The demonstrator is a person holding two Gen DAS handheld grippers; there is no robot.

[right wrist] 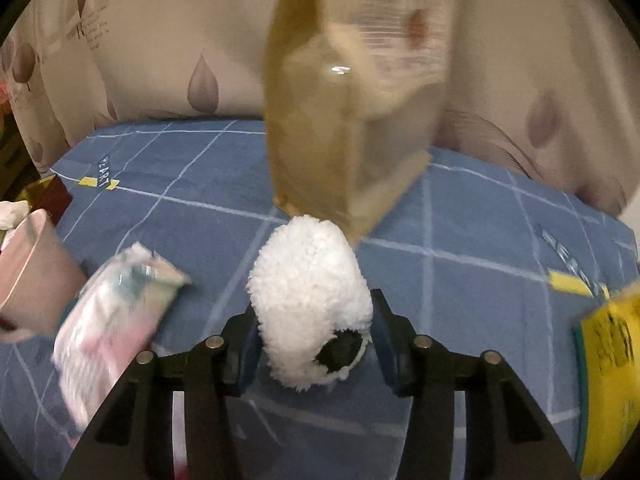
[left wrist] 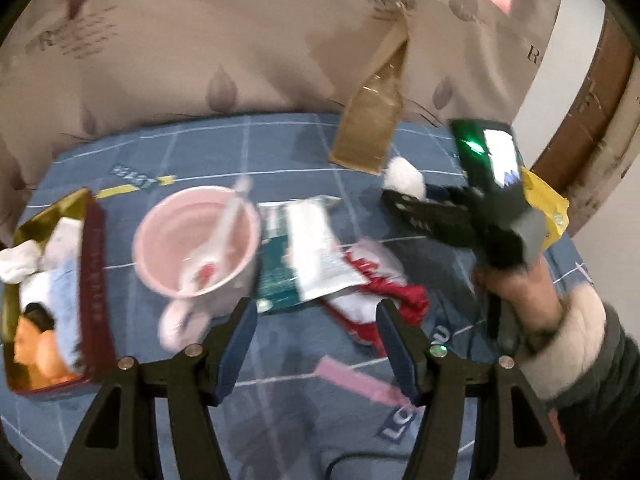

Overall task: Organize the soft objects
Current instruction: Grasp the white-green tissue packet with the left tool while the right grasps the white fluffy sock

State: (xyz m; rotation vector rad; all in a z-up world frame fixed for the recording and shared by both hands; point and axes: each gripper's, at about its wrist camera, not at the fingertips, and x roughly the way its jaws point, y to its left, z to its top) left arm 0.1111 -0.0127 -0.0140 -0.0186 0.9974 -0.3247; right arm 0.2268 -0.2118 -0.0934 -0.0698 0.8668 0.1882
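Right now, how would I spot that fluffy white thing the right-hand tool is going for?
Find the blue checked bedsheet, then the brown paper bag near its far edge. Just before it, between the right gripper's jaws, sits the white plush toy: the only woolly thing there, with one black patch.

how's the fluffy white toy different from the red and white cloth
The fluffy white toy sits between the right gripper's fingers, rounded and shaggy with a black patch. The red and white cloth lies crumpled flat on the blue sheet, ungripped, partly under a packet. Both look soft.
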